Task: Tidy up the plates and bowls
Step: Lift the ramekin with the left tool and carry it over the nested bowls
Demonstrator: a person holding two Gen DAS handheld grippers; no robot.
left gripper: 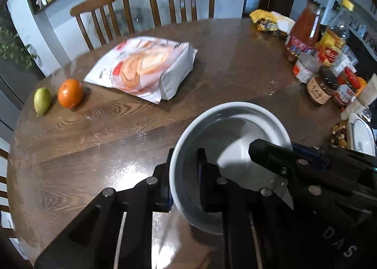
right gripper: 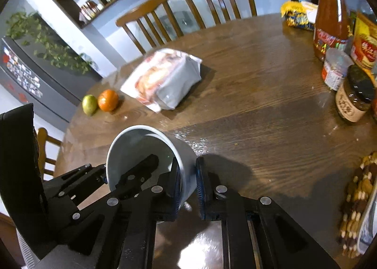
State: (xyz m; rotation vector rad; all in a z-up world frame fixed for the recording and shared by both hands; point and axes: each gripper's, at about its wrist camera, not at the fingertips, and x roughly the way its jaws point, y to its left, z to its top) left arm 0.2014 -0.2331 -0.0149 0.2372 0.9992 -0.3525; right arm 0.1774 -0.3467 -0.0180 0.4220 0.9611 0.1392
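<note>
The left gripper [left gripper: 185, 174] and right gripper [right gripper: 188, 181] are both clamped on the white ceramic bowl's [left gripper: 235, 123] rim; it is judged mid-lift, so a stacking spot is needed next.

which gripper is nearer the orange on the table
Left. The left gripper clamps the white bowl's rim on the side toward the orange; the right gripper clamps the opposite rim, farther away.

Both grippers' fingers [left gripper: 202, 174] clamped

The left gripper [left gripper: 186, 174] clamps the near rim of a white bowl [left gripper: 238, 118] above the wooden table [left gripper: 70, 151]. The right gripper [left gripper: 271, 158] grips the opposite rim, apparently; that side is partly hidden.
</note>
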